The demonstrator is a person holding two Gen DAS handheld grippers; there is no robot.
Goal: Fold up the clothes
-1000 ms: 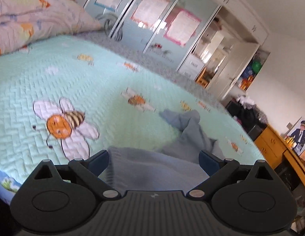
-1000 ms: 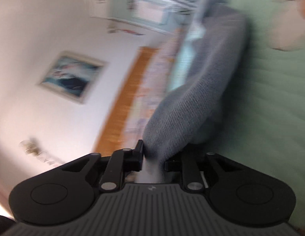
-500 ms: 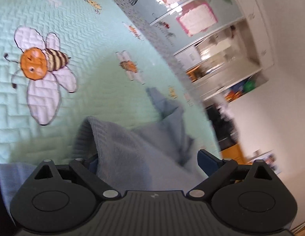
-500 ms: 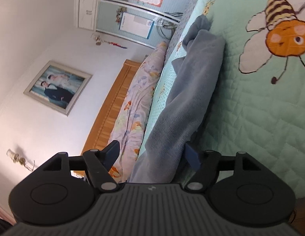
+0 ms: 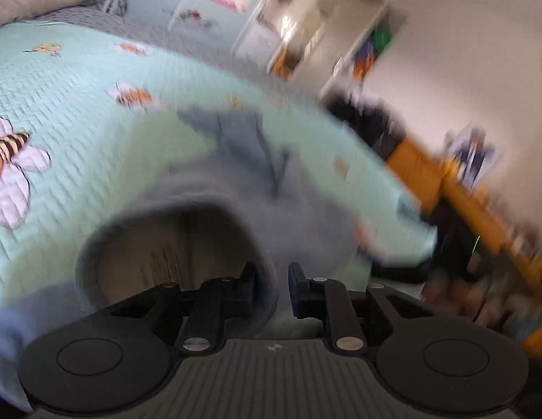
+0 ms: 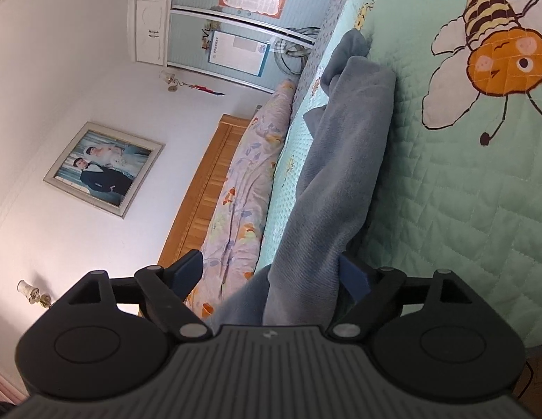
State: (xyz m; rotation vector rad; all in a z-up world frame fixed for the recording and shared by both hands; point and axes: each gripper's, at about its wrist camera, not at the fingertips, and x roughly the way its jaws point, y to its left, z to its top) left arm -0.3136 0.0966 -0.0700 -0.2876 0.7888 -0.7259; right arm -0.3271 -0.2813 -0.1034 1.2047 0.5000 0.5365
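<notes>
Left gripper (image 5: 273,288) first: jaws closing, black fingers (image 5: 248,281) drawn near together on the rolled rim of a round opening, a cuff or waistband by the look of it, of a grey-blue knitted garment (image 5: 246,160). Rim of the opening between the pads and, to judge through the blur, pinched there. Rest of the garment trailing away over a mint-green quilted bedspread printed with cartoon bees (image 5: 78,104), crumpled at the far end. Beyond the bed's far edge, a smeared orange-brown wooden desk (image 5: 473,209).

Right gripper (image 6: 271,276) next: jaws opening, standing wide apart, blue pads clear of the cloth on the left side at least. The garment (image 6: 344,160) running between them in a long loose ridge, resting on the bedspread (image 6: 445,209) rather than held. To its left, a flowered pastel duvet (image 6: 243,188) bunched along a slatted wooden headboard (image 6: 201,202), and a framed photograph (image 6: 103,167) on the white wall.

As for progress: early, by appearance. No flat panel, no crisp crease, only a rumpled length of knit. Still to do, probably: spreading it smooth, then folding it over and squaring the edges.
</notes>
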